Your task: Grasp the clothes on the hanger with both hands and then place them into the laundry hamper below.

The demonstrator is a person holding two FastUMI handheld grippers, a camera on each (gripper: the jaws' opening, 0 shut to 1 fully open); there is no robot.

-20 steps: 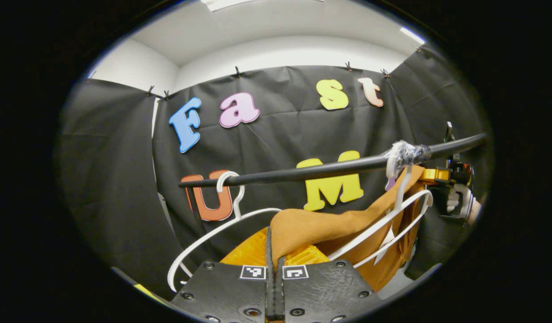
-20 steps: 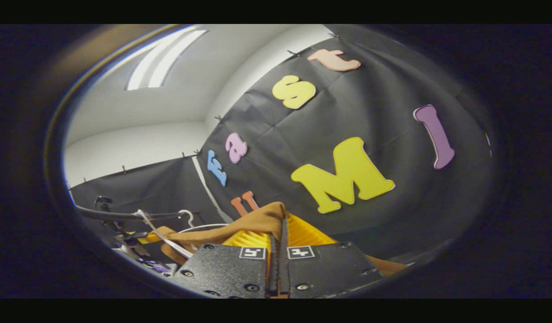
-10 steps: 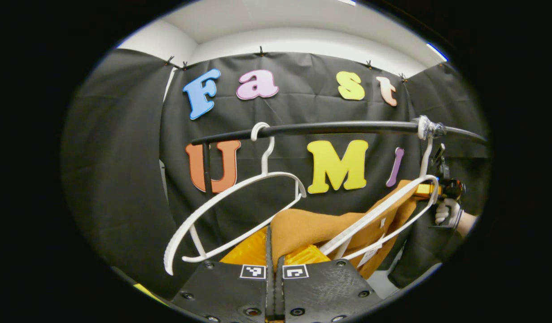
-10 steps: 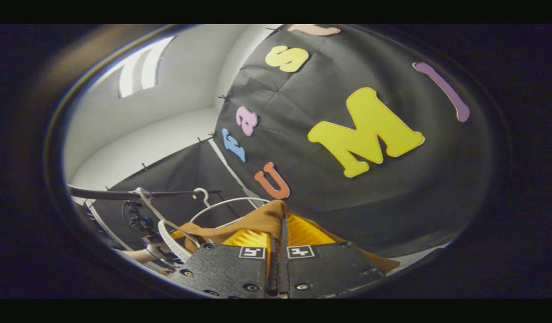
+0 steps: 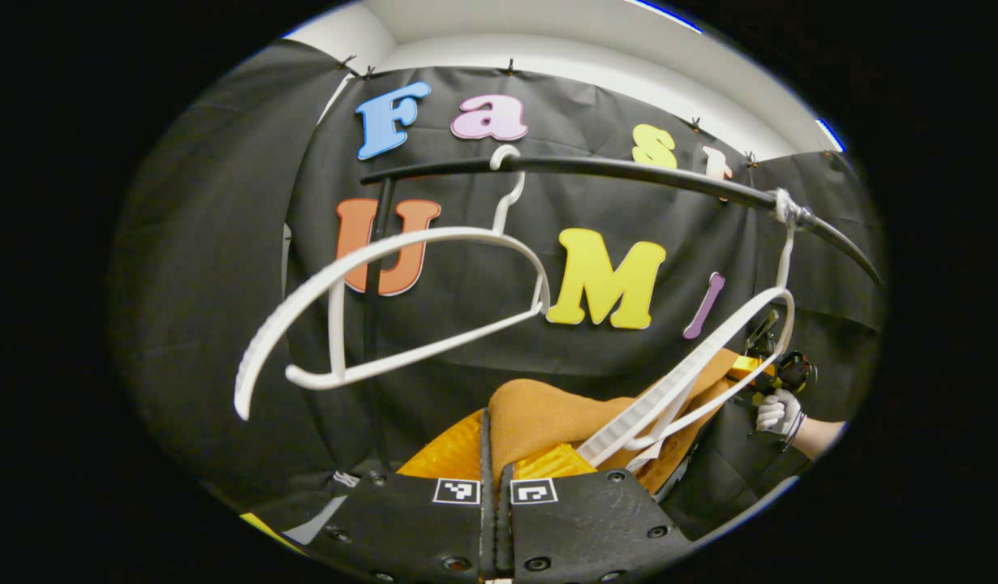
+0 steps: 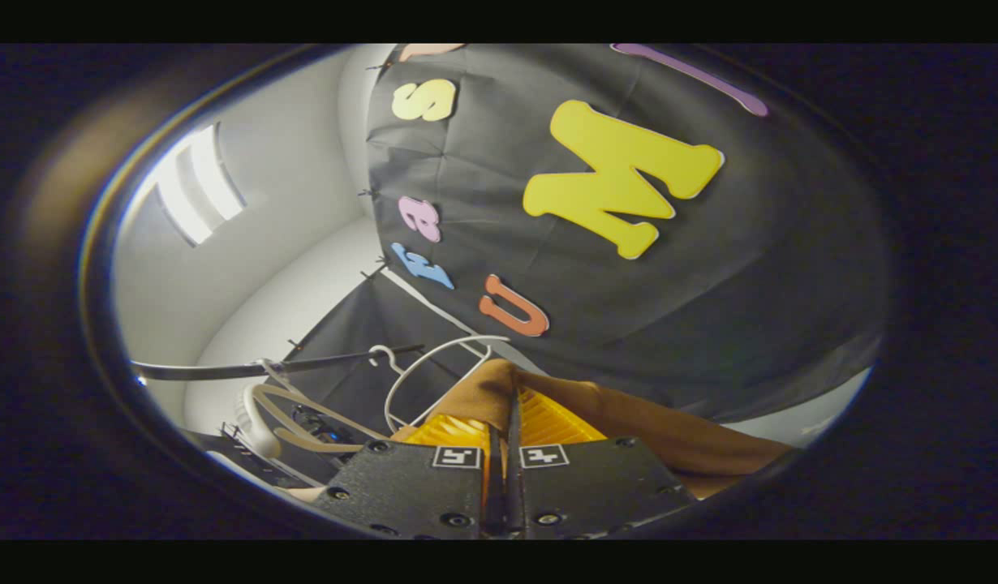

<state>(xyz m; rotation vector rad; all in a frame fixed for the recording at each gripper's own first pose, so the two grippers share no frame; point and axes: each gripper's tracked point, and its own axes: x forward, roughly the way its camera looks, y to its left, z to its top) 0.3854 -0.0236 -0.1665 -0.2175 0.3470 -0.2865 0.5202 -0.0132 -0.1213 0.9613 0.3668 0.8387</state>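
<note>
- Landmark: the black rail point(image 5: 629, 172) running across the booth wall; everything below is placed against it.
- Under the rail's left end hangs an empty white hanger point(image 5: 402, 300), hooked on and tilted, with nothing draped on it.
- Low and centre in the left gripper view, well below the rail, the left claw point(image 5: 496, 454) is pressed together on a fold of the orange-brown garment point(image 5: 548, 414); the cloth bulges up just above the fingertips.
- From that pinch the garment runs up and to the right, toward the rail's right end, so its long axis lies slanted between the two claws.
- Under the rail's right end a second white hanger point(image 5: 694, 373) is tied on and tipped steeply; the garment passes behind its lower bars and looks partly threaded on it, though I cannot tell how much.
- Farthest right, below the rail's right end, a gloved hand point(image 5: 779, 411) holds the other tool at the garment's far end.
- In the right gripper view the right claw point(image 6: 504, 438) is likewise clamped on the orange-brown cloth, which trails off to its right; the rail point(image 6: 264, 369) and both hangers sit low to its left.
- Judgement: both grips are set, and the left claw sits lower than the right. The coming move turns on sliding the cloth off the tilted hanger along that slanted axis, then lowering it.
- The hamper's place is not something I can tell from here.
</note>
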